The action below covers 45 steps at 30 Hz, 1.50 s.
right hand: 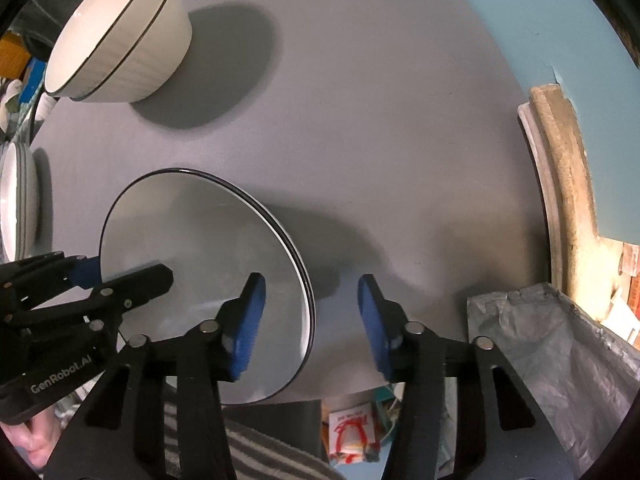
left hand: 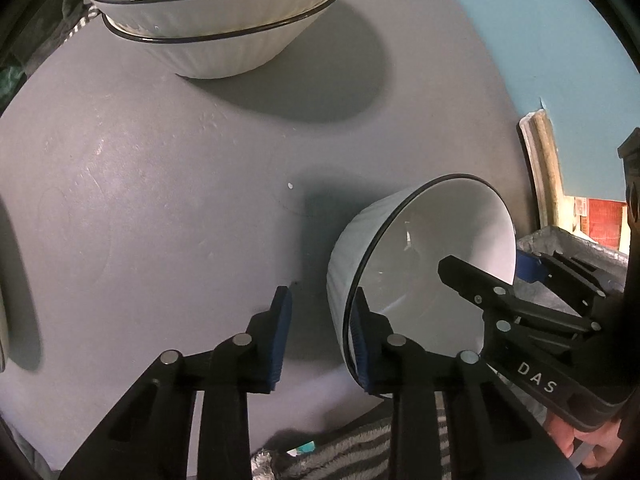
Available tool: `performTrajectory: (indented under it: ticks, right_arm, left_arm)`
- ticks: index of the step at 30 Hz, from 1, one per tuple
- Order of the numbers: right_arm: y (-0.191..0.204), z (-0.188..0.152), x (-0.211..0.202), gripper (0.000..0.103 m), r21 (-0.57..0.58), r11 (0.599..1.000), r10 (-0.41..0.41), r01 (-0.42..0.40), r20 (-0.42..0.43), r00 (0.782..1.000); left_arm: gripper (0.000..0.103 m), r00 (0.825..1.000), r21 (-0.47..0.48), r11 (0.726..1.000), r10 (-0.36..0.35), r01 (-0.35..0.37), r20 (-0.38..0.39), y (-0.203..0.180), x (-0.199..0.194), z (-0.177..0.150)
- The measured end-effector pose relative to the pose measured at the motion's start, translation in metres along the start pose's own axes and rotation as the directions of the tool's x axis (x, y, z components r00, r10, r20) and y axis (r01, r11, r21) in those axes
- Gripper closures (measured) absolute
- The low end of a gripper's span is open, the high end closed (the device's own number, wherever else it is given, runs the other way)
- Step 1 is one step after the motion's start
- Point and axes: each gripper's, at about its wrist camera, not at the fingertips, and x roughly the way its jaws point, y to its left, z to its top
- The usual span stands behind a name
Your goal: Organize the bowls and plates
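A grey round surface (left hand: 168, 208) carries the crockery. In the upper left of the left wrist view sit two nested white bowls (left hand: 224, 20) with black rims, well apart from the hand-held grippers; the right wrist view shows the same stack (right hand: 124, 40) in its upper left. At the far left edge of the right wrist view stands a stack of white plates (right hand: 18, 200), only partly in view. A pale wooden moulding (right hand: 564, 184) runs along the right side against a light blue wall (right hand: 520, 12), and a bin lined with a grey plastic bag (right hand: 560, 356) sits at the lower right, just off the edge of the surface. A striped grey cloth (left hand: 360, 452) lies along the bottom.

One more white bowl (left hand: 420, 264) with a black rim sits near the edge of the surface, lower right of the left wrist view, and nothing lies between it and the grippers. The left hand-held gripper (left hand: 322, 340) straddles the bowl's near wall, one blue pad (left hand: 362, 344) inside the rim and the other outside with a clear gap to the wall, so nothing is clamped. The right hand-held gripper (right hand: 311, 326) straddles the opposite rim, its pads apart and gripping nothing. In that view the bowl (right hand: 192, 264) fills the lower left.
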Motion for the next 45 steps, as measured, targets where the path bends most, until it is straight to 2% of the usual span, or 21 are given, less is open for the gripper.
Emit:
performTrajectory:
  ticks: [5,9,13,19,28,45]
  right_arm:
    - [0.001,-0.002,0.000,0.070,-0.007,1.000,0.002,-0.002,-0.003,1.000]
    - [0.006,0.000,0.000,0.087,-0.018,1.000,0.002,-0.002,-0.006,1.000]
    - [0.011,0.001,-0.001,0.091,-0.029,1.000,0.000,0.000,-0.008,1.000]
    - [0.017,0.002,-0.001,0.093,-0.049,0.999,-0.015,0.015,-0.011,1.000]
    - [0.020,0.006,0.001,0.095,-0.035,0.999,-0.008,0.007,-0.019,1.000]
    - [0.021,0.021,-0.004,0.097,-0.027,0.999,0.033,-0.034,-0.036,0.999]
  left_arm:
    - [0.078,1.000,0.003,1.000,0.005,-0.005,0.010,-0.002,0.000,0.000]
    - [0.085,1.000,0.004,1.000,0.009,-0.009,0.007,-0.006,0.001,-0.002]
    - [0.088,1.000,0.003,1.000,0.004,-0.004,0.010,-0.011,-0.002,0.003]
    - [0.094,1.000,0.010,1.000,-0.007,0.007,0.017,-0.010,-0.003,-0.001]
    - [0.095,1.000,0.052,0.998,0.025,-0.026,0.019,-0.028,-0.005,-0.001]
    - [0.095,1.000,0.000,1.000,0.009,-0.009,0.026,-0.030,-0.012,-0.006]
